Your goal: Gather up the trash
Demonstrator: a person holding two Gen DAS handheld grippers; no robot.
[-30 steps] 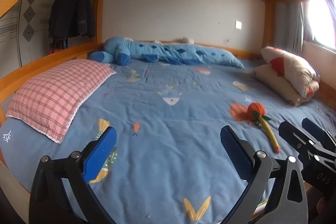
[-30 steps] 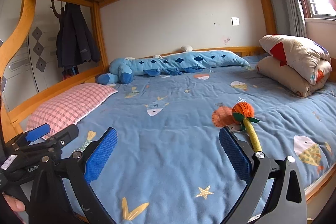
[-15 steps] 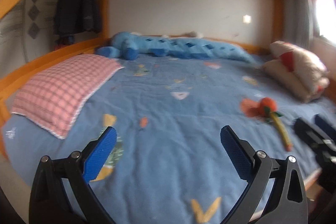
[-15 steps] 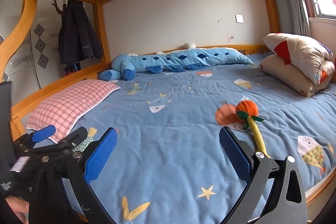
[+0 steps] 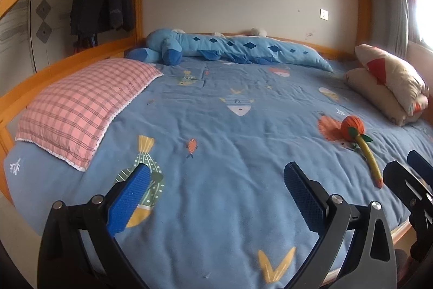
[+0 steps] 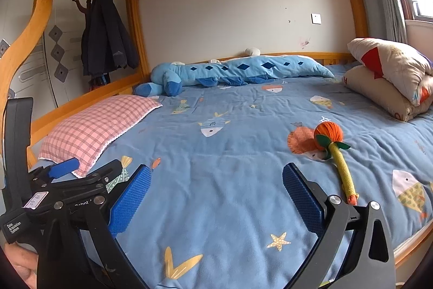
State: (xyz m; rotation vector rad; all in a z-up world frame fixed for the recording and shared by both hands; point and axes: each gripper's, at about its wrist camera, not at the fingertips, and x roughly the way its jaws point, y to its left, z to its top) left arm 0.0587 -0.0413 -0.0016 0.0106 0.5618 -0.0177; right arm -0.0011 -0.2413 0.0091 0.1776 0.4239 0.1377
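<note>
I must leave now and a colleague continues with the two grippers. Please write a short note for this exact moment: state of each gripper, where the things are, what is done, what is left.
Left gripper: open, empty, above the near part of the blue bedspread.
Right gripper: open, empty, beside it.
Only loose item on the bedspread: orange-headed toy stick, lying ahead of the right gripper, untouched.
Pink checked pillow at left, folded quilt at right.
Done: nothing picked up.
Left: no obvious trash or bin in view; find them.

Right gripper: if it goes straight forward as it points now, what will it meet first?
Most likely the blue blanket. The right gripper is open and aims at bare fabric; the orange-headed toy lies right of that line. Depth is uncertain.
</note>
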